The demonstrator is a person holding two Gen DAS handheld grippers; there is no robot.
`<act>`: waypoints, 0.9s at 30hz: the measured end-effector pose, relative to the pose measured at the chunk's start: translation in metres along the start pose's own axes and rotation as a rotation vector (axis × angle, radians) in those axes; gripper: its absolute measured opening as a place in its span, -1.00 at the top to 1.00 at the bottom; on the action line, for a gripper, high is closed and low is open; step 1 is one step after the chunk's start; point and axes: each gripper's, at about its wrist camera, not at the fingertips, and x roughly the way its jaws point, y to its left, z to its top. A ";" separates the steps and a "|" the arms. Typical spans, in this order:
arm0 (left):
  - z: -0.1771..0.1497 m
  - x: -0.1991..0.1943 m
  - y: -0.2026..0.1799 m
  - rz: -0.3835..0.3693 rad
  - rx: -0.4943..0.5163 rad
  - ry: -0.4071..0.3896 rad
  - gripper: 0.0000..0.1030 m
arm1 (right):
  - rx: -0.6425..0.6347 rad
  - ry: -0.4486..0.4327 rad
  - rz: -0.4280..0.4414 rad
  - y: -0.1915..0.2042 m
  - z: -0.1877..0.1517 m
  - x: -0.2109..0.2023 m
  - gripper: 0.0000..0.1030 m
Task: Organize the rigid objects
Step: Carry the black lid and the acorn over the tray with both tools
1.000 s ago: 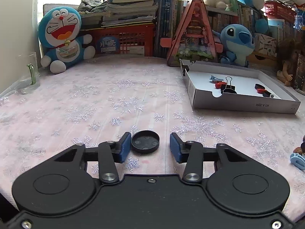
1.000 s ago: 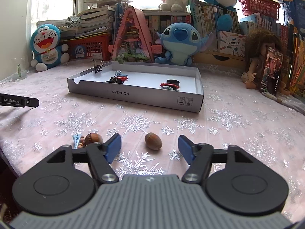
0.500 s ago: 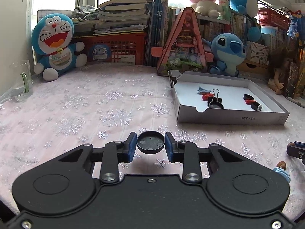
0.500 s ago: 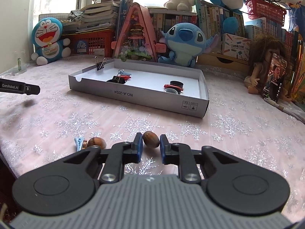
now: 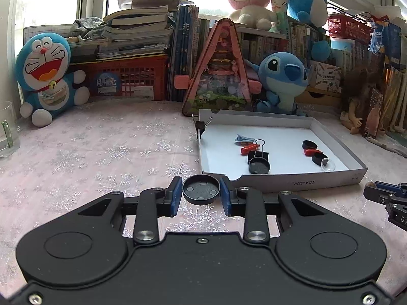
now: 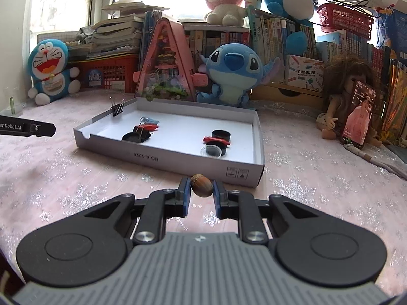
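While clamped, black cap (image 5: 201, 189) between left tool (image 5: 201, 195) pads.

A home, most likely a child's room or study corner; plush toys (image 6: 230, 72) sit along the back of a table (image 5: 101, 157) under a pink snowflake cloth, with a doll (image 6: 342, 96) at the right; books (image 5: 137, 35) lie piled on a red crate (image 5: 127, 80) and stand packed on shelves (image 6: 279, 35) (a bright window (image 6: 63, 10) behind them).
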 end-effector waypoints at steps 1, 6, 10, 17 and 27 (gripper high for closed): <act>0.003 0.002 -0.002 -0.003 0.002 -0.003 0.42 | 0.000 -0.003 -0.003 -0.001 0.003 0.001 0.54; 0.018 0.012 -0.010 -0.030 -0.004 0.000 0.42 | 0.018 -0.009 -0.004 -0.007 0.014 0.009 0.55; 0.031 0.022 -0.017 -0.054 -0.005 0.001 0.42 | 0.046 -0.005 -0.001 -0.013 0.023 0.017 0.54; 0.062 0.049 -0.029 -0.132 -0.015 0.047 0.42 | 0.119 0.036 0.038 -0.030 0.043 0.040 0.55; 0.104 0.108 -0.045 -0.121 -0.010 0.118 0.42 | 0.202 0.109 0.074 -0.049 0.083 0.094 0.55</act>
